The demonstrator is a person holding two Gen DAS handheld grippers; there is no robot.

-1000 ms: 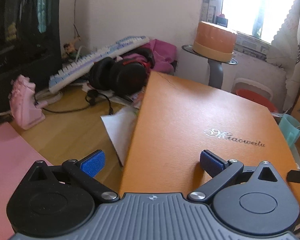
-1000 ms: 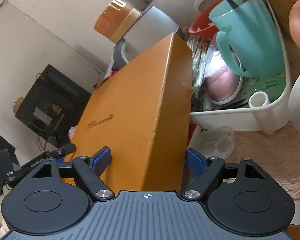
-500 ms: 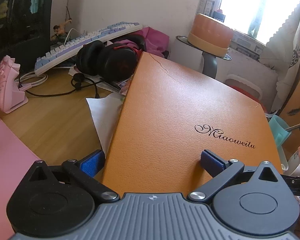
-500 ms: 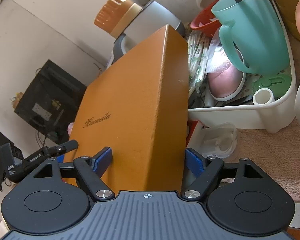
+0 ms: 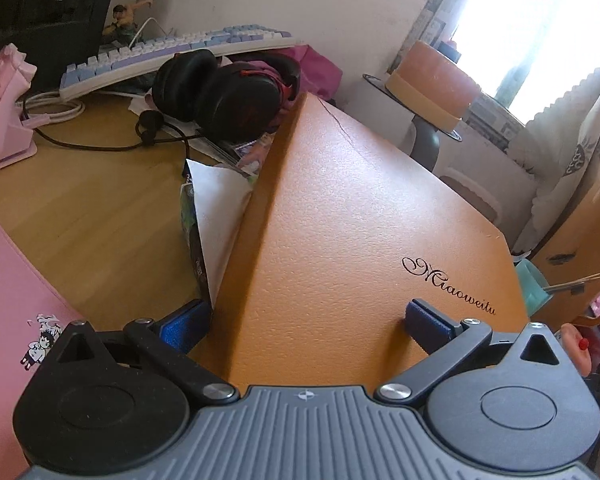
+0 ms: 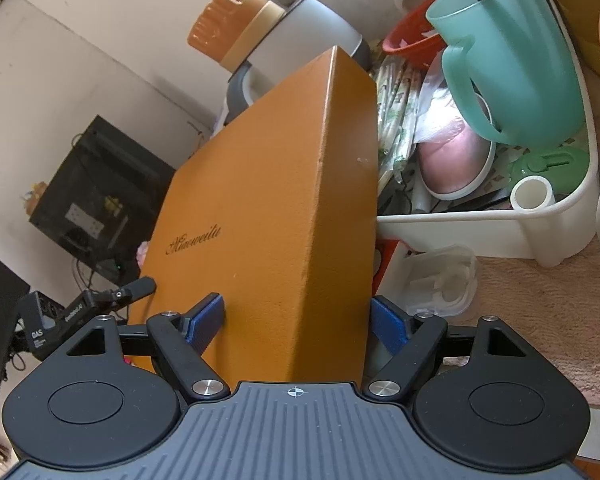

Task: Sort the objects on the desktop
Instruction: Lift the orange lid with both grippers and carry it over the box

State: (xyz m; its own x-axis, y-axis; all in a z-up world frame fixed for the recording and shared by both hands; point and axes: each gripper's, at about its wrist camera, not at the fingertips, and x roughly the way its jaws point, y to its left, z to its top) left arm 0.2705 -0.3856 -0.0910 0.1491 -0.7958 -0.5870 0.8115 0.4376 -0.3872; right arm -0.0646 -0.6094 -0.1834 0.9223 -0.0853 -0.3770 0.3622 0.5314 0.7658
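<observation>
Wooden desk (image 5: pixel 80 216) by a bright window (image 5: pixel 540 20). Headphones (image 5: pixel 220 88) and keyboard (image 5: pixel 172 52) at the back, pink stand (image 5: pixel 4 108) far left. Orange box (image 5: pixel 360 240) tilted up over the desk, white paper (image 5: pixel 216 208) tucked against its side. Left gripper (image 5: pixel 306 322) clamped on the near edge of the box, blue pads (image 5: pixel 426 320) pressing both faces. Right gripper (image 6: pixel 296 322) clamped on the box too. White bin (image 6: pixel 540 220) just beside the box, green cup (image 6: pixel 512 56) inside.
</observation>
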